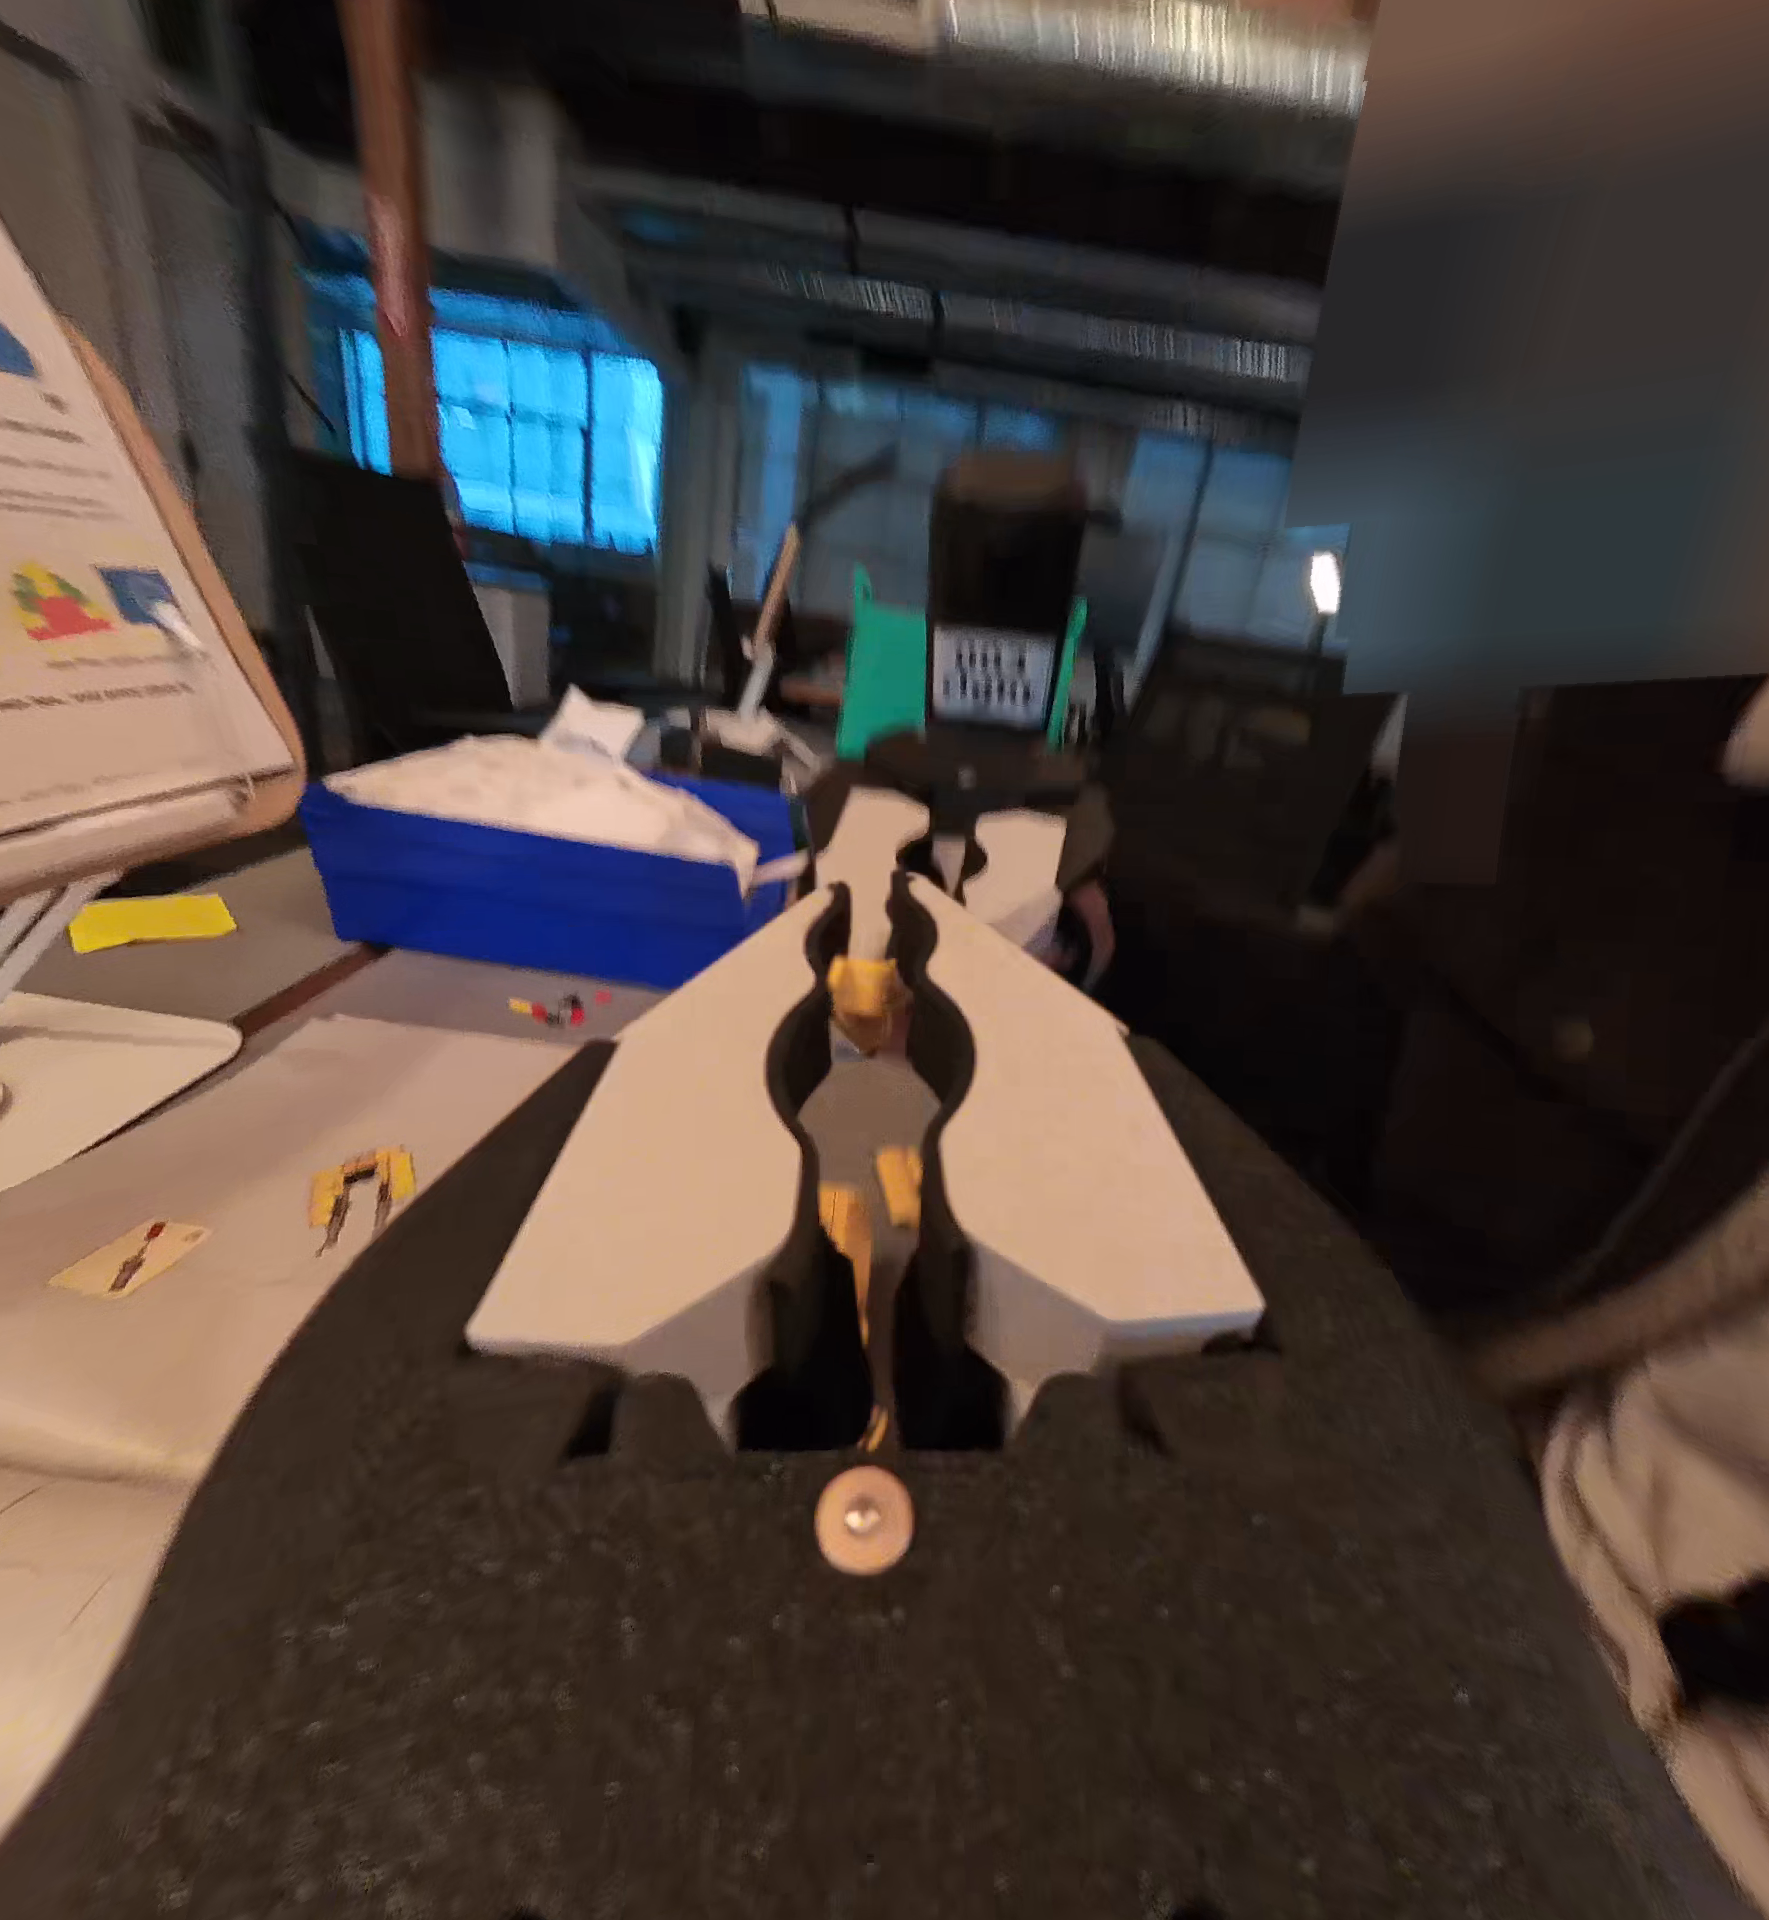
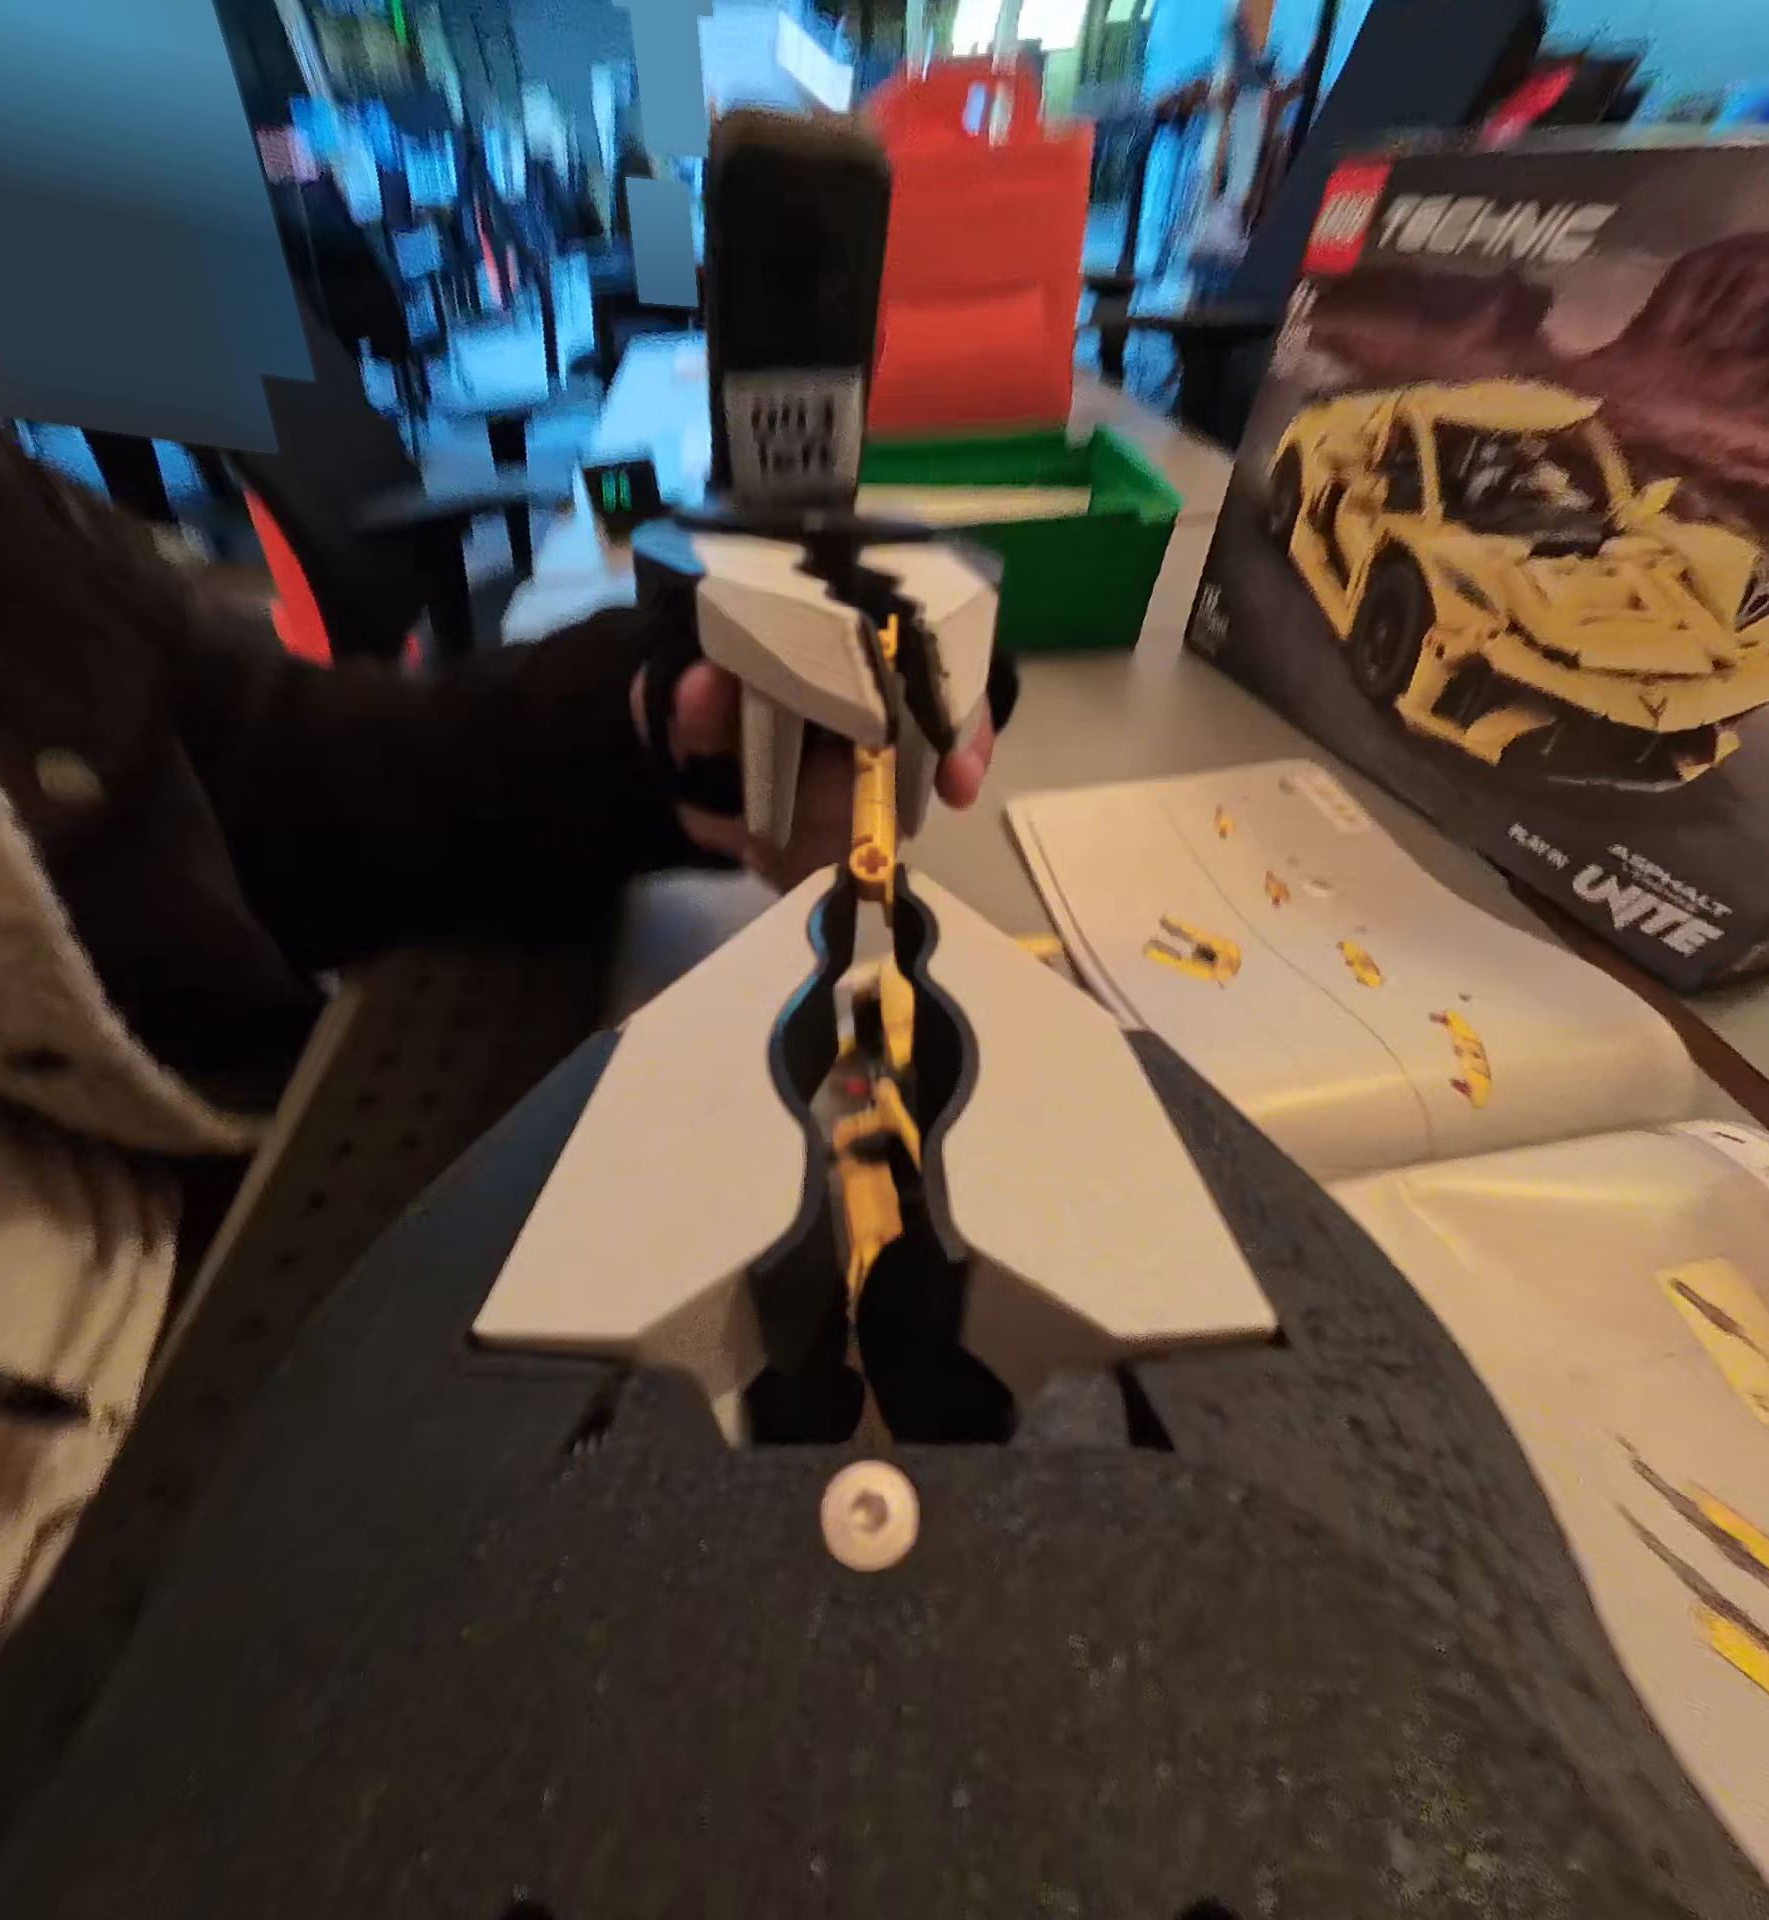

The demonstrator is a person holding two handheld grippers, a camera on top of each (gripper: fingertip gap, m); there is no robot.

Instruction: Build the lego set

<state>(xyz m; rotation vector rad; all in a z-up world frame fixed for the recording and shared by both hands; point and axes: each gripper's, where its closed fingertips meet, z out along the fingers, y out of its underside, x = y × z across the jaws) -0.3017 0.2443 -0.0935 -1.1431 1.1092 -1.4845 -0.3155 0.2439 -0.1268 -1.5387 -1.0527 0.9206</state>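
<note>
In the left wrist view, my left gripper (image 1: pixel 864 899) is shut on a yellow Technic piece (image 1: pixel 864 1003) held between its white fingers. My right gripper (image 1: pixel 921 847) faces it tip to tip just beyond. In the right wrist view, my right gripper (image 2: pixel 864 888) is shut on a yellow Technic assembly (image 2: pixel 875 1132) with black and red bits. A yellow beam (image 2: pixel 872 821) runs from its tips up into my left gripper (image 2: pixel 885 707), which a hand holds. I cannot tell whether the two pieces are joined. Both grippers are raised above the table.
The set's box (image 2: pixel 1534 582) stands at the right, with open instruction booklets (image 2: pixel 1327 987) in front. A green bin (image 2: pixel 1056 540) and a red bag (image 2: pixel 973 301) are behind. A blue bin (image 1: pixel 547 894), a stand with printed sheets (image 1: pixel 59 582) and small loose parts (image 1: pixel 558 1008) are at the left. The tips of both grippers are at nearly the same place.
</note>
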